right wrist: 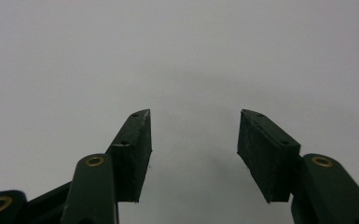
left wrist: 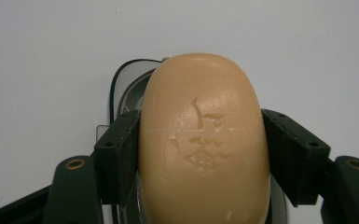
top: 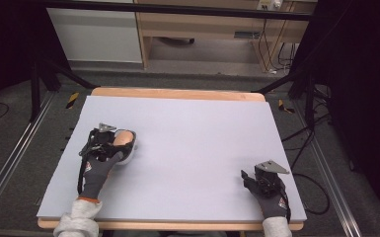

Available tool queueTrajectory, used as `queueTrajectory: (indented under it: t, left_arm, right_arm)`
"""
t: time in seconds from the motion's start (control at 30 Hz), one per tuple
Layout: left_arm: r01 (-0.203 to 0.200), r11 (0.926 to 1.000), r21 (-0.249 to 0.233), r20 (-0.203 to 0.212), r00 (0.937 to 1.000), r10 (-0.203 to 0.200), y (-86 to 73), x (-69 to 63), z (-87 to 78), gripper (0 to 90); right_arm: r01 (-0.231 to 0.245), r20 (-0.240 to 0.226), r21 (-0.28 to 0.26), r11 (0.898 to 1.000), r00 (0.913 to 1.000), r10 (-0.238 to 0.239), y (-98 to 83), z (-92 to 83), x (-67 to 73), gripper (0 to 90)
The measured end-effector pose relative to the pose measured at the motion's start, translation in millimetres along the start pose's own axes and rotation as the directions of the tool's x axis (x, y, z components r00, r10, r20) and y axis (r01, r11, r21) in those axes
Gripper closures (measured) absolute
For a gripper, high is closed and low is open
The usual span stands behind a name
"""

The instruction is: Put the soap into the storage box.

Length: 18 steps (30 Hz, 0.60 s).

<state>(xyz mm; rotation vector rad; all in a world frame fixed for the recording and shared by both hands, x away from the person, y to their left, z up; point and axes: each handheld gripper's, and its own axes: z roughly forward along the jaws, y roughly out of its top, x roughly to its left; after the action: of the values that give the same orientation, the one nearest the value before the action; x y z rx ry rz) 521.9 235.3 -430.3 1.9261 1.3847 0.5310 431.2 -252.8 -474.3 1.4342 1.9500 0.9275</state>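
- Your left gripper [top: 120,139] pinches the soap bar [left wrist: 204,140] by its sides at nine o'clock on the table [top: 187,148], right over the soap dish [left wrist: 126,88], probably to seat or lift it squarely.
- Your right gripper [right wrist: 194,140], at four o'clock, holds nothing, its jaws parted with a gap between them, parked well clear.

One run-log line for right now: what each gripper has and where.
left gripper: shut on soap bar, over white dish | right gripper: open, nothing between jaws, above table
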Motion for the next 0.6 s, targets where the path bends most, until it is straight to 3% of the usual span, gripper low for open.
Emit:
queueTrajectory:
  t: [0.27,0.6]
  left_arm:
    - [-0.004,1.0,0.002,-0.01,0.9999,0.004,0.0,-0.2,-0.3,31.7]
    - [-0.004,0.9998,-0.02,0.014,0.9999,0.004,1.5,-2.1,-5.8,32.7]
  right_arm:
    - [-0.005,-0.002,0.003,1.0,1.0,0.005,-0.1,0.1,-0.4,44.2]
    - [-0.008,-0.002,-0.004,1.0,1.0,0.008,-0.3,0.0,-1.4,44.2]
